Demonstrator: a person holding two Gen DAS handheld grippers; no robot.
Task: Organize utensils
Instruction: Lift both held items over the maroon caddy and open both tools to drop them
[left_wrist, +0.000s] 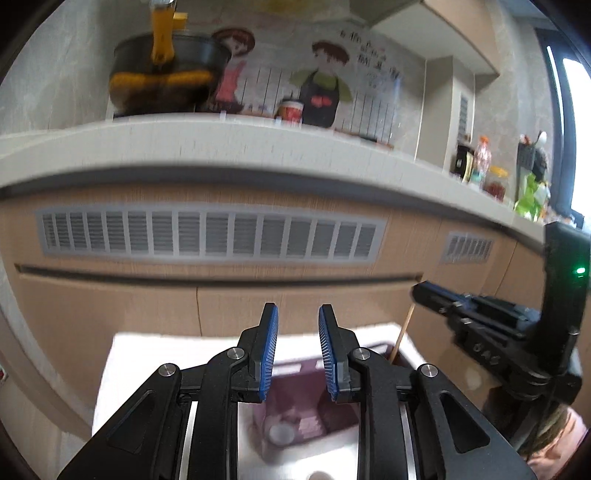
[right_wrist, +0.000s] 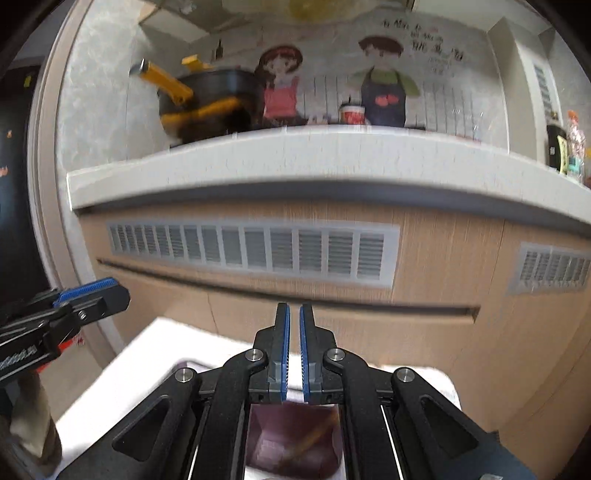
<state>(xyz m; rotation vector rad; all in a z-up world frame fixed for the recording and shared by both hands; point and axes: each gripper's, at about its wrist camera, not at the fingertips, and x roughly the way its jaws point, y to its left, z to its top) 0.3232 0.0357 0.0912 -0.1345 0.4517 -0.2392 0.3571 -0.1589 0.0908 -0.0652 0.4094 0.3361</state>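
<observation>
Left gripper (left_wrist: 298, 347) slightly open, right gripper (right_wrist: 294, 354) closed, both empty. Chopstick (left_wrist: 402, 332) in the bin (left_wrist: 295, 398) looks light, stiff, thin; pinch mid-shaft.

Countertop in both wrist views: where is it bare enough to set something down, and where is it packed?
The countertop front strip is bare between the black pot with yellow handles and the red cup. It is crowded at the far right, where bottles and jars cluster. Below, the white surface left of the purple bin is bare.
</observation>
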